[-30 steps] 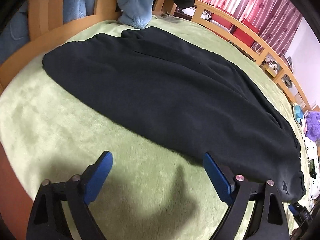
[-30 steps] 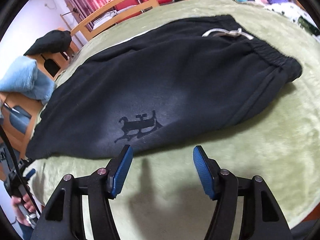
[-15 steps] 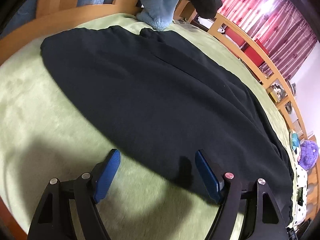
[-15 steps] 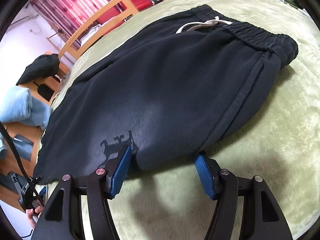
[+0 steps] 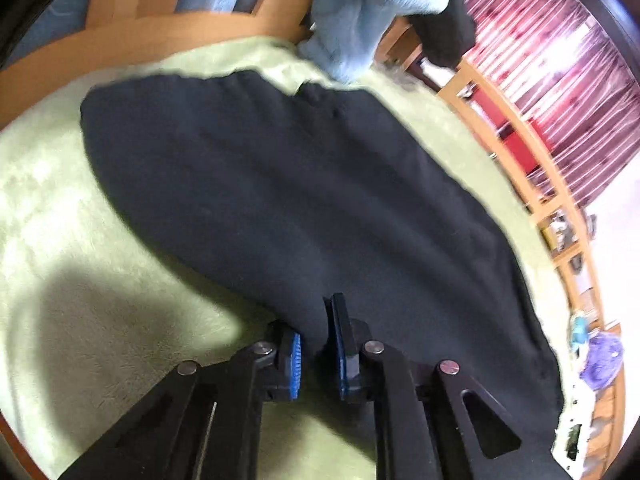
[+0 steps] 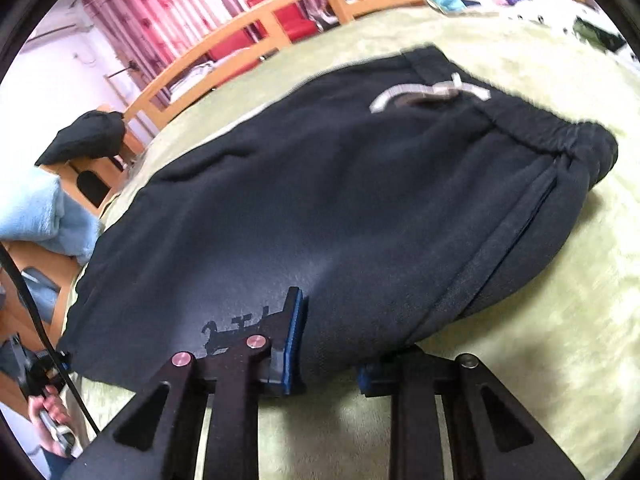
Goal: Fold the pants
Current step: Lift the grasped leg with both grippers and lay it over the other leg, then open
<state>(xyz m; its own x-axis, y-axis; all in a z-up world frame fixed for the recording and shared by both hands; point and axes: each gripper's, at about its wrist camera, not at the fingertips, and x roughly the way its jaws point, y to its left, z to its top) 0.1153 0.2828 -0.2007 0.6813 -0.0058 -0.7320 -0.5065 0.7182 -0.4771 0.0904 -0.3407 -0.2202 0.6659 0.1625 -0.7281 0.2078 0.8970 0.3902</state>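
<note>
Fuzzy pale-green blanket (image 5: 80, 320) fills most of both views, with a wooden bed rail (image 6: 256, 24) curving along the top and red striped curtains (image 5: 560, 64) behind it. The black fleece jogger pants (image 5: 300, 184) are laid flat across the blanket, filling the middle of each frame. In the right wrist view the elastic waistband with its white drawstring (image 6: 424, 94) sits upper right, and a small dark animal print (image 6: 228, 334) at lower left is partly hidden by a finger.

Left gripper (image 5: 316, 356), bottom centre, has its blue pads pressed together on the near hem of the pants. Right gripper (image 6: 328, 368) is still closing, with a fold of the pants' edge bunched between the jaws and the pads against it; its right pad is mostly buried under fabric.

Light-blue fluffy blanket (image 5: 372, 12) hangs at the top, edges blurry. Stuff at the far right is too smeared to make out
</note>
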